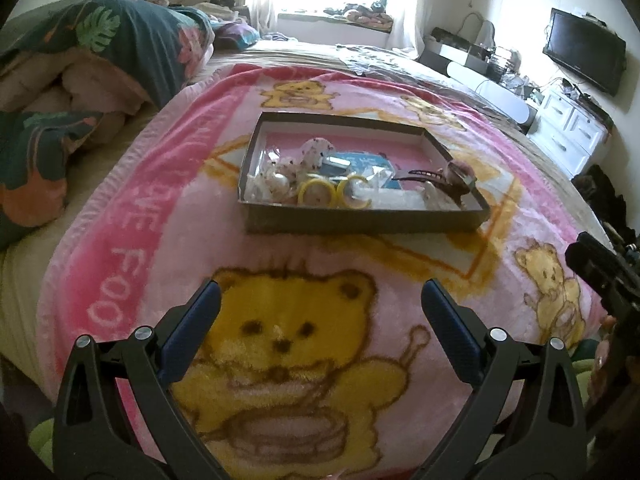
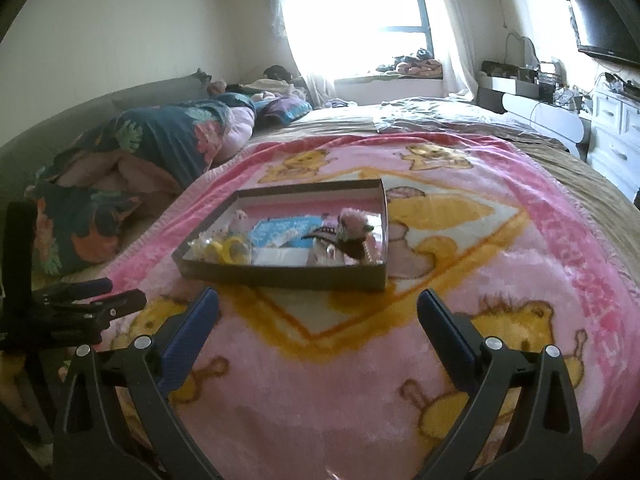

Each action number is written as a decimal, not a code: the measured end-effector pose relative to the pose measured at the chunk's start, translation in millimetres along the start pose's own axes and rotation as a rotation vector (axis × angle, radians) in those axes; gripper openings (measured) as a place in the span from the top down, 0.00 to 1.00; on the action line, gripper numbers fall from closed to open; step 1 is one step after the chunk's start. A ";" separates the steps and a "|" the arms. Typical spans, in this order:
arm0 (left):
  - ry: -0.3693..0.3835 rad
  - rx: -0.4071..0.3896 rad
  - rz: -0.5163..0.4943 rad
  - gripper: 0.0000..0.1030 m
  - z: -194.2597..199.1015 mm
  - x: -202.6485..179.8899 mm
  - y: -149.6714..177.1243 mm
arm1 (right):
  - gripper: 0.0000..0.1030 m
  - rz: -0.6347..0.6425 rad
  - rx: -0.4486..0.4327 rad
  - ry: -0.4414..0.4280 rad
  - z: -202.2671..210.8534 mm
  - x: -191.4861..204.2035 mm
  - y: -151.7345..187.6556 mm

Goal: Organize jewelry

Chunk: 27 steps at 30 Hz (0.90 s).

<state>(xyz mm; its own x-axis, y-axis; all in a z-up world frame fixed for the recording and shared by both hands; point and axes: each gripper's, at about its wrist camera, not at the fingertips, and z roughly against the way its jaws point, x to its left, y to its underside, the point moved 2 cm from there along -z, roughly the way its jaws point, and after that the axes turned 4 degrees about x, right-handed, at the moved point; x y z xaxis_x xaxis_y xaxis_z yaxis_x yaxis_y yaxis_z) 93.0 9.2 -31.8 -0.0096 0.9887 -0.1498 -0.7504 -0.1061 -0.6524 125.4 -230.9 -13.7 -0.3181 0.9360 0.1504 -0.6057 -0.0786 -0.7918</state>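
So the jewelry is all sitting jumbled together in a shallow cardboard box [image 1: 360,216] with a pink bottom, and the box is lying flat on a pink teddy-bear blanket [image 1: 280,360] roughly in the middle of the bed [image 2: 440,120]. Everything's crowding toward the near wall of the box: a couple of yellow bangles [image 1: 316,194] standing on edge toward the near left corner, some pale speckled fluffy bits [image 1: 316,150] behind them, a light blue card [image 2: 280,230] lying flat in the middle, and a dark toothed hair clip [image 2: 324,234] with a pinkish fuzzy thing [image 2: 352,220] piling up at the right end. The far half of the box is showing bare pink. The left gripper [image 1: 320,308] is hovering over the near edge of the blanket, above the big yellow bear, fingers spread wide apart and holding nothing. The right gripper [image 2: 318,312] is doing the same thing just short of the box's near wall, fingers wide apart, nothing between them. Nothing is sitting between either gripper and the box. A rumpled leaf-print quilt [image 1: 100,60] is bunching up along the left side of the bed, a bright window [image 2: 352,12] is glaring behind it, and a TV [image 1: 584,56] is hanging on the right wall over white drawers [image 1: 568,128].
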 end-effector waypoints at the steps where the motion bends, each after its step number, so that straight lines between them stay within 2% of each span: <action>1: 0.003 0.001 -0.003 0.09 -1.0 -0.1 2.1 | 0.04 -0.002 0.010 -0.006 -1.9 1.2 1.9; 8: 0.003 0.015 -0.016 0.09 -5.9 -2.3 5.6 | 0.04 0.022 0.038 -0.019 -8.6 10.6 6.1; 27: 0.008 0.011 -0.018 0.09 -2.1 -5.2 4.8 | 0.04 0.014 0.039 -0.019 -9.2 5.6 8.3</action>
<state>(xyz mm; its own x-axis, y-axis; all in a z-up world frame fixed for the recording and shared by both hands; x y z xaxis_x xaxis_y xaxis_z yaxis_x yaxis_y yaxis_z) 90.8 3.3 -35.7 0.0090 0.9896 -0.1438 -0.7573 -0.0872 -0.6472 125.3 -223.2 -24.9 -0.3402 0.9282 0.1507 -0.6292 -0.1056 -0.7700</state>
